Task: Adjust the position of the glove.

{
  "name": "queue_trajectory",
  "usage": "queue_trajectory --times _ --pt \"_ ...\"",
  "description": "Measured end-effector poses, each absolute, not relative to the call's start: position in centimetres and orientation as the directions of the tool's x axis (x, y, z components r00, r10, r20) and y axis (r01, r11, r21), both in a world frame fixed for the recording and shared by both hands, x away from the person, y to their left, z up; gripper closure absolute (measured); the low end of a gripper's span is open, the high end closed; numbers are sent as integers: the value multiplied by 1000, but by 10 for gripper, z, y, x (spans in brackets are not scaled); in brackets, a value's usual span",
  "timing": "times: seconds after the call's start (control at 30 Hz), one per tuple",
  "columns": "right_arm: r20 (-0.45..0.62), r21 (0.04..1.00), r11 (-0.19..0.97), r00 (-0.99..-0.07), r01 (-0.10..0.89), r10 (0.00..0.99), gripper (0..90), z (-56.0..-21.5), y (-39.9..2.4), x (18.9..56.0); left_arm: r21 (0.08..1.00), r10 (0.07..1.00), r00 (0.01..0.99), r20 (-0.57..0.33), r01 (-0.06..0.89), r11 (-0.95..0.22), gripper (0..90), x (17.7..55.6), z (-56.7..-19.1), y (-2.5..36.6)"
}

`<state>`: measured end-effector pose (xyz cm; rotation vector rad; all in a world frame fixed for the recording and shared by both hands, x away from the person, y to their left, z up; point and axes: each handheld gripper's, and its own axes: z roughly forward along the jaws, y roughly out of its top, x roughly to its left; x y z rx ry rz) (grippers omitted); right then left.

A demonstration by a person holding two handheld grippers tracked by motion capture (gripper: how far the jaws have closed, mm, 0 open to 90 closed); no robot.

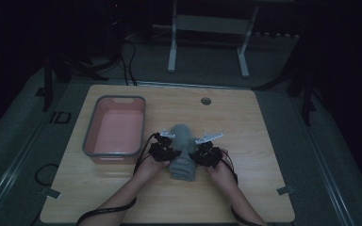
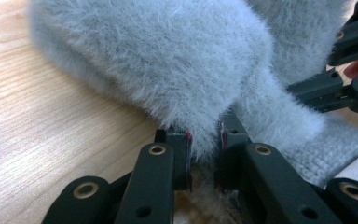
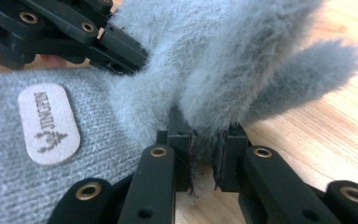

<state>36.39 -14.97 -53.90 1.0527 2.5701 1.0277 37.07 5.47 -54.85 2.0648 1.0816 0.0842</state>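
A grey fluffy mitten is seen lying near the middle of the table, its long axis running from 12 to 6 o'clock in the high view. The upper part is covered in long, soft pile; the cuff, toward 6 o'clock, is plain ribbed knit and bears a pale oval label printed with small letters. In the right gripper view a fuzzy thumb is seen sticking out over the wood toward 3 o'clock.

The mitten is flanked by both grippers. The left gripper is set at its 9 o'clock edge and the right gripper at its 3 o'clock edge. In the left gripper view the jaws are clenched on a fold of the fluffy fabric, which is pinched between the pads. In the right gripper view the jaws are likewise clamped on a tuft of the pile, with loose fibres squeezed out below. Each gripper's black linkage is seen in the other's view, across the mitten.

A pink bin with a grey rim stands on the table at about 10 o'clock from the mitten, just beside the left gripper but apart from it. A small round grommet is set in the tabletop at 12 o'clock. A white frame stands on the floor beyond the table. The space between mitten and bin is taken up by the left gripper and its cable.
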Motion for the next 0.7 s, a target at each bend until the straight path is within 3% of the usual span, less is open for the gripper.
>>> queue_trajectory --times 0.3,0.7 --pt "127 687 481 -741 545 659 818 -520 -154 361 708 705 651 -282 637 -305 813 364 -526 60" --pt "123 752 440 -760 490 638 818 -470 -150 353 749 693 677 -248 587 -306 813 359 -477 72"
